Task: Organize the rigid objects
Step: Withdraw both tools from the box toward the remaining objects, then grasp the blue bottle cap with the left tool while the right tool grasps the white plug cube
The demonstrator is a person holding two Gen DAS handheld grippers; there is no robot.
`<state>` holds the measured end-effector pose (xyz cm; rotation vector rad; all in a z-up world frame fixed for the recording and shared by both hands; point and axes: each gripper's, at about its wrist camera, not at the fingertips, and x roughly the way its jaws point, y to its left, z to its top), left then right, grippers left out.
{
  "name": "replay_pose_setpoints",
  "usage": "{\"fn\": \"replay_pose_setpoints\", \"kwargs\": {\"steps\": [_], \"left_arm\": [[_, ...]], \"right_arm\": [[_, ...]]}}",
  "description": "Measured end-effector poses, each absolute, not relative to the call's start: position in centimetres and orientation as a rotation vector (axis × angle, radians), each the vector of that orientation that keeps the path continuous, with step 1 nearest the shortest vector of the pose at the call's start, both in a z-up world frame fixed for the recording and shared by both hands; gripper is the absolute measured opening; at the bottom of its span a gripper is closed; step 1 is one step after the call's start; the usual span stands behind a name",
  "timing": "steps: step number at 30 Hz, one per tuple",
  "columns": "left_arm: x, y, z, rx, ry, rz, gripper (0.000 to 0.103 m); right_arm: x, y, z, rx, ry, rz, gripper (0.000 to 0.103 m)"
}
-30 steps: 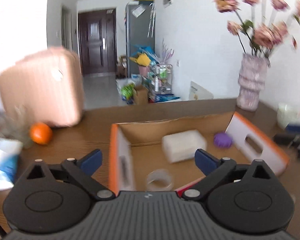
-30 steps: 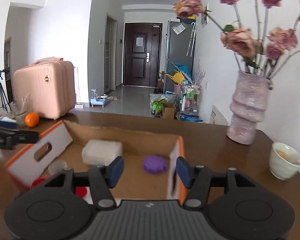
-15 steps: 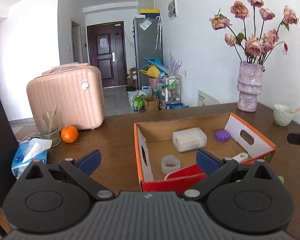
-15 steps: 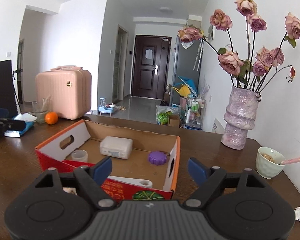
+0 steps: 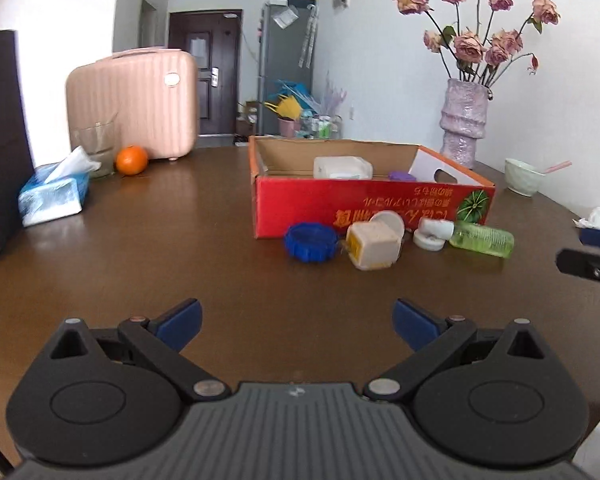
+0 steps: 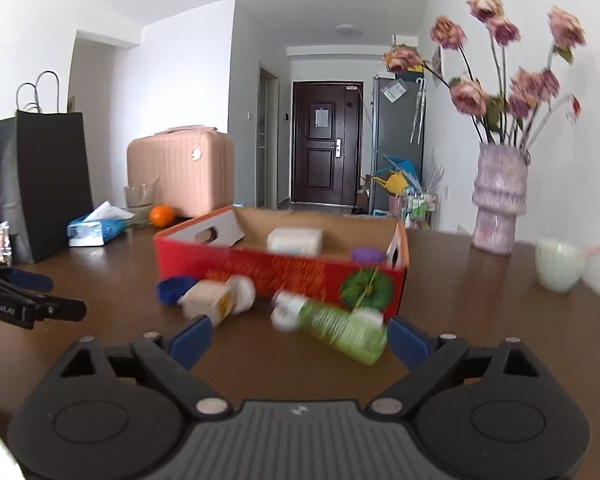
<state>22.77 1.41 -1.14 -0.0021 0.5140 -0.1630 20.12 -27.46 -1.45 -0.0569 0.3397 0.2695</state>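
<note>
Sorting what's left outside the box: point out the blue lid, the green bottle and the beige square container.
blue lid (image 5: pixel 310 241), left wrist view, on its ribbed side wall.
green bottle (image 5: pixel 483 238), left wrist view, on the middle of its body.
beige square container (image 5: pixel 374 245), left wrist view, on its beige side face.

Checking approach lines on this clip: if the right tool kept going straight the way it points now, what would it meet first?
Most likely the green bottle lying on the table, just ahead between the right tool's open jaws. The red box stands behind it. The view is blurred, so depth is uncertain.
</note>
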Motion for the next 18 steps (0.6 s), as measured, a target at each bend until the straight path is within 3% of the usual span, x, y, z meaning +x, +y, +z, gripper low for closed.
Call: {"fn": "replay_pose_setpoints", "kwargs": {"steps": [10, 18], "left_arm": [[25.7, 2.1, -2.1, 0.009, 0.615, -0.136, 0.103], [31.7, 0.6, -1.3, 0.091, 0.551, -0.108, 0.103]], "right_arm": [[19.3, -26.6, -2.6, -0.103, 0.371, 0.238, 0.095], [21.8, -26.0, -3.0, -0.065, 0.402, 0.229, 0.094]]}}
